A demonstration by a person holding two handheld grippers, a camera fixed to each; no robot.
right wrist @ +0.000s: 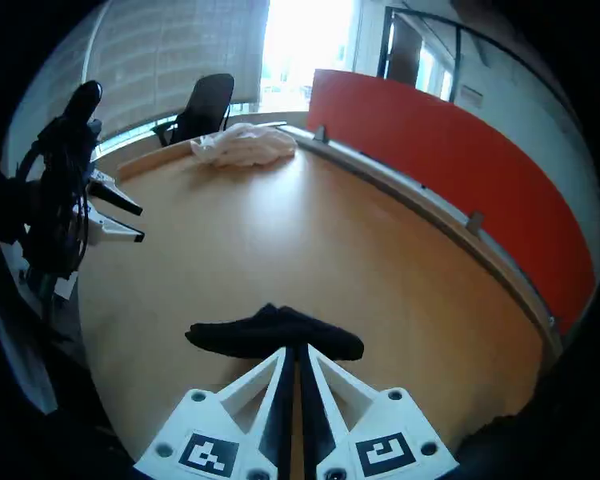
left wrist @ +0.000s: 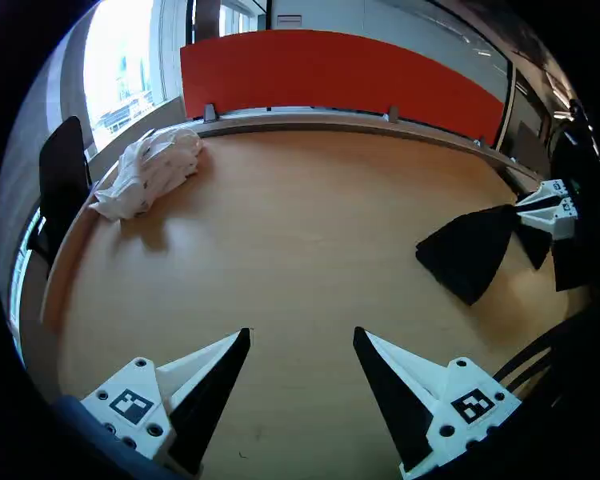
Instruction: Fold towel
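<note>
Spreading in a fan shape at the right side of the wooden table [left wrist: 300, 232], a black towel [left wrist: 468, 248] is recorded: dark, limp, unpatterned, with its narrow end clamped between the closed fingers of the right gripper [right wrist: 298, 350]. The left gripper [left wrist: 301, 330] is held released, fingers wide apart above bare tabletop. A crumpled white cloth [left wrist: 152, 168] is noted at the far left corner, near a red partition [left wrist: 340, 72].

Near edge of black towel [right wrist: 276, 330] out of sight inside the right gripper [right wrist: 297, 349].
</note>
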